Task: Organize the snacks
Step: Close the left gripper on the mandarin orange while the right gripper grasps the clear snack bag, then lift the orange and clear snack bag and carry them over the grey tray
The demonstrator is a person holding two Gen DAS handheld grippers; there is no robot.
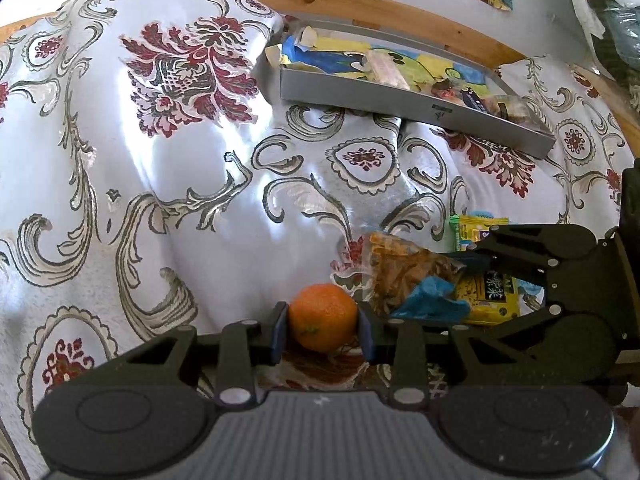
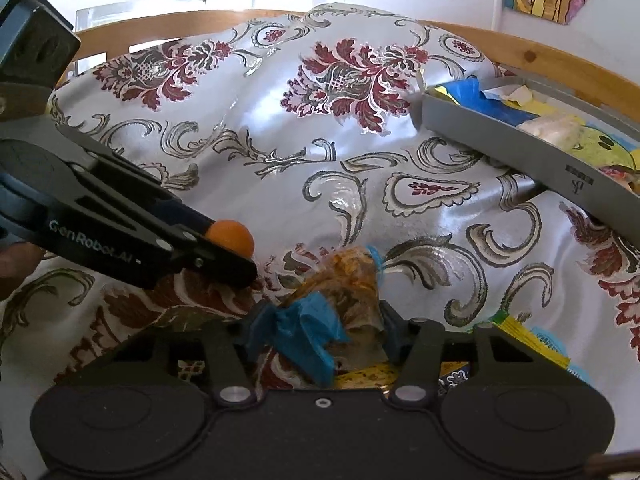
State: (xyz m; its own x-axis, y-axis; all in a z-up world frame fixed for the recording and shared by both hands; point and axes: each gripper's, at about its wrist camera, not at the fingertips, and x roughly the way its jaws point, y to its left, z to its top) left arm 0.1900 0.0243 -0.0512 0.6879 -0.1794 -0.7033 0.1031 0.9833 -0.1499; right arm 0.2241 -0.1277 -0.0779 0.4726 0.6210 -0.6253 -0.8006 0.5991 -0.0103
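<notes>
The left tool (image 1: 323,330) is closed on an orange (image 1: 322,317) just above the patterned cloth (image 1: 192,184). The right tool (image 2: 320,330) grips a clear snack bag (image 2: 340,292), its contents blurred, probably dried fruit. A yellow packet (image 1: 490,296) lies half hidden under the right tool. The gray tray (image 1: 400,102) of snacks sits well apart, cut off at the right wrist view's edge.

"GenRobot.AI" on left gripper (image 2: 228,258) arm, Chinese characters on yellow packet (image 1: 490,294)
</notes>
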